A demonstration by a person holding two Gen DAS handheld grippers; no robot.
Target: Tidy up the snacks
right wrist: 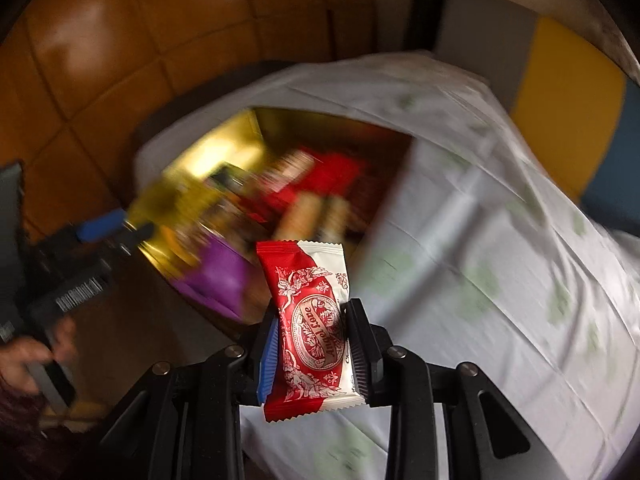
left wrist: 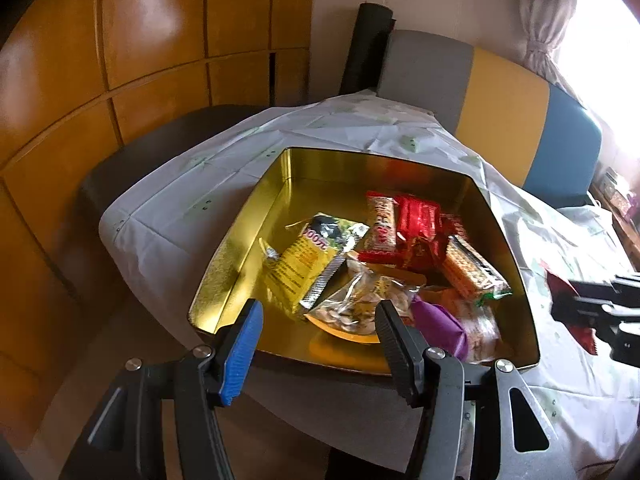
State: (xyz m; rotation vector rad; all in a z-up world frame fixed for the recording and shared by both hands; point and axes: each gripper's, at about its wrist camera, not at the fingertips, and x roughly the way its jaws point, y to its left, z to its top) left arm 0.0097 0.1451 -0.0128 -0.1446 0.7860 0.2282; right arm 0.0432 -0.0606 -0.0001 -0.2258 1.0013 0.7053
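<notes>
An open gold tin [left wrist: 340,164] stands on the table and holds several snacks: a yellow packet [left wrist: 304,256], a clear bag of nuts [left wrist: 360,300], red bars [left wrist: 416,216], a cracker bar [left wrist: 472,272] and a purple packet [left wrist: 440,324]. My left gripper [left wrist: 318,320] hovers over the tin's near rim, open, with nothing pressed between its pads. My right gripper [right wrist: 313,308] is shut on a red-and-white snack packet [right wrist: 304,276], held in the air to the right of the blurred tin [right wrist: 256,120]. In the left wrist view, the right gripper [left wrist: 592,308] shows at the right edge.
A white tablecloth [left wrist: 168,208] with a faint green print covers the table [right wrist: 480,240]. Behind stand a grey, yellow and blue seat back [left wrist: 504,120], a black roll [left wrist: 368,48] and orange wooden panels [left wrist: 140,40]. A person's hand [right wrist: 24,356] holds the left gripper handle.
</notes>
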